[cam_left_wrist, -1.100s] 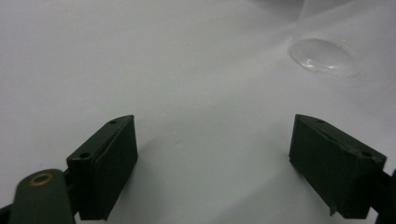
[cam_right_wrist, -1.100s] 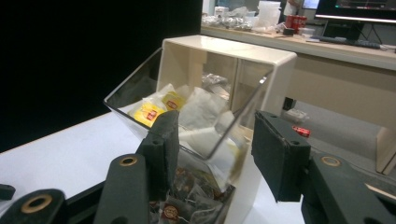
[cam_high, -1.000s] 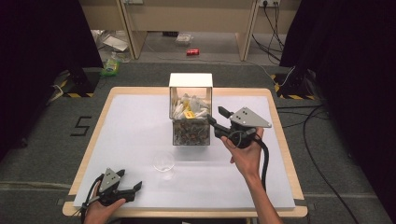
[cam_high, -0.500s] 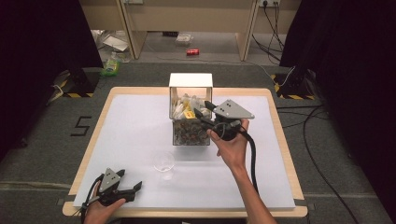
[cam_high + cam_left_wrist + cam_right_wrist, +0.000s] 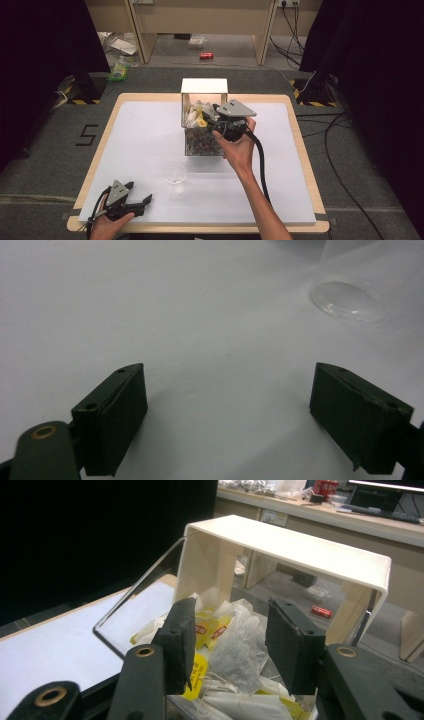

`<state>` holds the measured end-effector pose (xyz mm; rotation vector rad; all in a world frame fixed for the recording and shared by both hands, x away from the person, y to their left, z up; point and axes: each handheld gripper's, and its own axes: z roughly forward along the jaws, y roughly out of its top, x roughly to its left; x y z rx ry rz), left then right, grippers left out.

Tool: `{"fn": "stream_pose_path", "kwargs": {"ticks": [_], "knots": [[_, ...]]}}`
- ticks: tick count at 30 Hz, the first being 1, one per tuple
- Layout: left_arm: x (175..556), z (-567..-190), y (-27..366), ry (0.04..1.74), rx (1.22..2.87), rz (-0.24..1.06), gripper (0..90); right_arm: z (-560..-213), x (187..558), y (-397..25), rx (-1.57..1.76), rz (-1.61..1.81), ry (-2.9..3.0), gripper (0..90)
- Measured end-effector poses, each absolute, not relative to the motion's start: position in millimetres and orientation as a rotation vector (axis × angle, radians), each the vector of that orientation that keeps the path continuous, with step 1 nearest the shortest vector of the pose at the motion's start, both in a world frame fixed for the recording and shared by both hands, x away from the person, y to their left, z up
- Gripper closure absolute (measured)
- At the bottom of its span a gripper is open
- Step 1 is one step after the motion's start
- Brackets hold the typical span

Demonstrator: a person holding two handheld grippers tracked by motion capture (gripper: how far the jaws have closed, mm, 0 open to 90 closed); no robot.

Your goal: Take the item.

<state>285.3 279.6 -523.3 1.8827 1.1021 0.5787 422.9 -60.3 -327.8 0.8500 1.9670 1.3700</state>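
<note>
Jaws of the right gripper [image 5: 227,645] are being held partly open over the tea bags [image 5: 225,650] in the clear box [image 5: 204,120] near the worktop's far edge, nothing being gripped yet. Jaws of the left gripper [image 5: 227,420] are being kept wide and empty at the near left corner, while the empty glass cup [image 5: 175,173] is waiting near the middle, so most seems left.

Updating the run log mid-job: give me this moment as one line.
right gripper: jaws open over tea bags in clear box | left gripper: open, resting on table | glass cup: untouched
</note>
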Motion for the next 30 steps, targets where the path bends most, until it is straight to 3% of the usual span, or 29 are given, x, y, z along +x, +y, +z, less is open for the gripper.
{"fn": "stream_pose_path", "kwargs": {"ticks": [25, 30], "knots": [[285.3, -523.5, 279.6, 1.103, 1.88, 0.579, 14.5, -334.2, 441.4, -44.3, 0.864, 1.217, 2.029, 61.8], [285.4, -523.5, 279.6, 1.102, 1.88, 0.579, 14.5, -336.5, 445.3, -46.4, 0.863, 1.19, 2.05, 66.4]]}}
